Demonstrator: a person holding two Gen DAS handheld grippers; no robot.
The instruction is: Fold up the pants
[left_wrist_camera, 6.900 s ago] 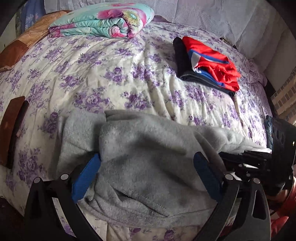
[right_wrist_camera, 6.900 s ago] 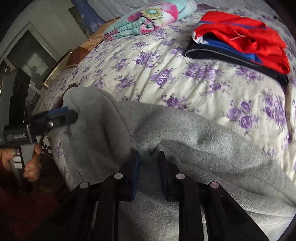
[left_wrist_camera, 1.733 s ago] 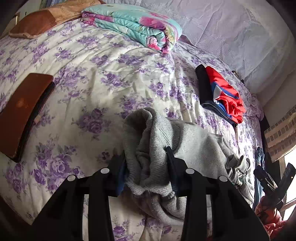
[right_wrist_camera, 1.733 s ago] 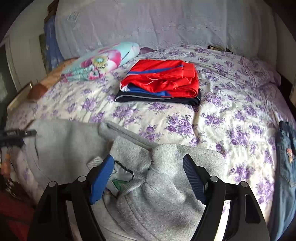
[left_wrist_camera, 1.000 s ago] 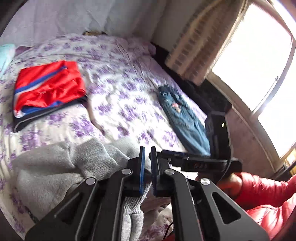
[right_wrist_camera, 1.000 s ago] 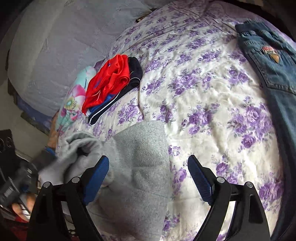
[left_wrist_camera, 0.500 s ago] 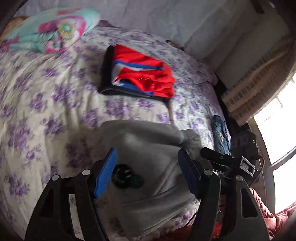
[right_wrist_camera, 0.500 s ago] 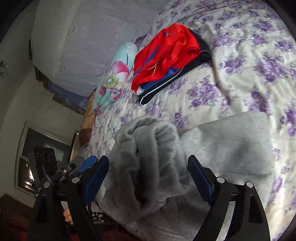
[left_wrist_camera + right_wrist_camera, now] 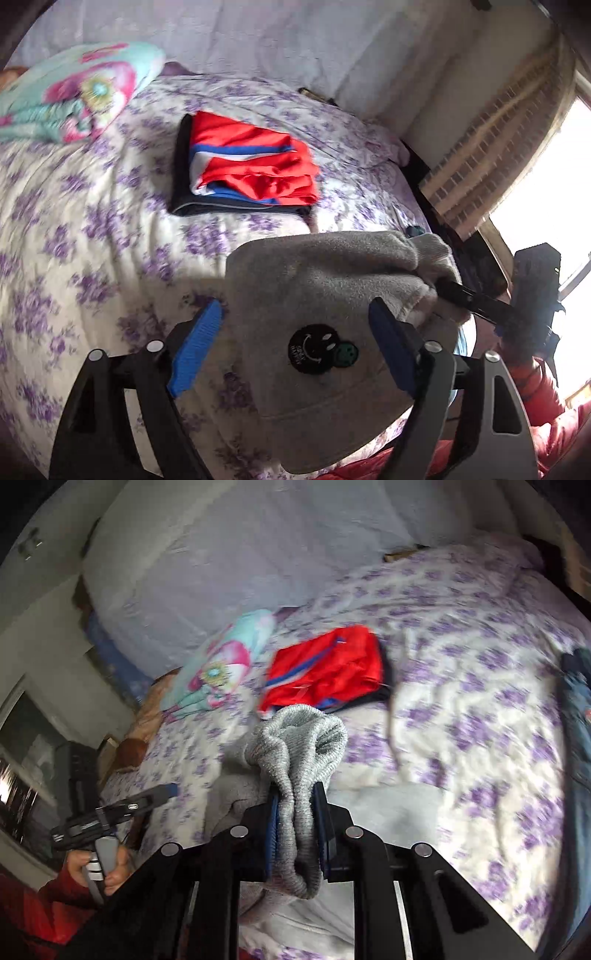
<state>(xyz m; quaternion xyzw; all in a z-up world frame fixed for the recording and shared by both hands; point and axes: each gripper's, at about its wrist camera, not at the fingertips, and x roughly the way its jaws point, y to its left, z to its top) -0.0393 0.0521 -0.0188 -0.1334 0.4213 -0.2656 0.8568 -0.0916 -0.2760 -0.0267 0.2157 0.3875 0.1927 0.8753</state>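
Note:
The grey fleece pants (image 9: 317, 295) lie folded at the near edge of the bed, with a black smiley patch (image 9: 314, 349) facing up. My left gripper (image 9: 295, 343) is open, its blue pads on either side of the pants, holding nothing. My right gripper (image 9: 297, 827) is shut on the pants' grey ribbed cuffs (image 9: 299, 746) and lifts them above the bed. It also shows in the left wrist view (image 9: 465, 295), at the pants' right end.
The bed (image 9: 92, 229) has a purple-flowered cover. A folded red, blue and black garment (image 9: 243, 173) lies mid-bed. A rolled teal and pink blanket (image 9: 70, 88) lies at the far left. Blue jeans (image 9: 578, 709) lie at the right edge. A curtain and bright window (image 9: 517, 147) stand to the right.
My right gripper has gone from open to shut on the ribbed cuffs and raised them. My left gripper stays open over the pants, having let go of them about a second ago.

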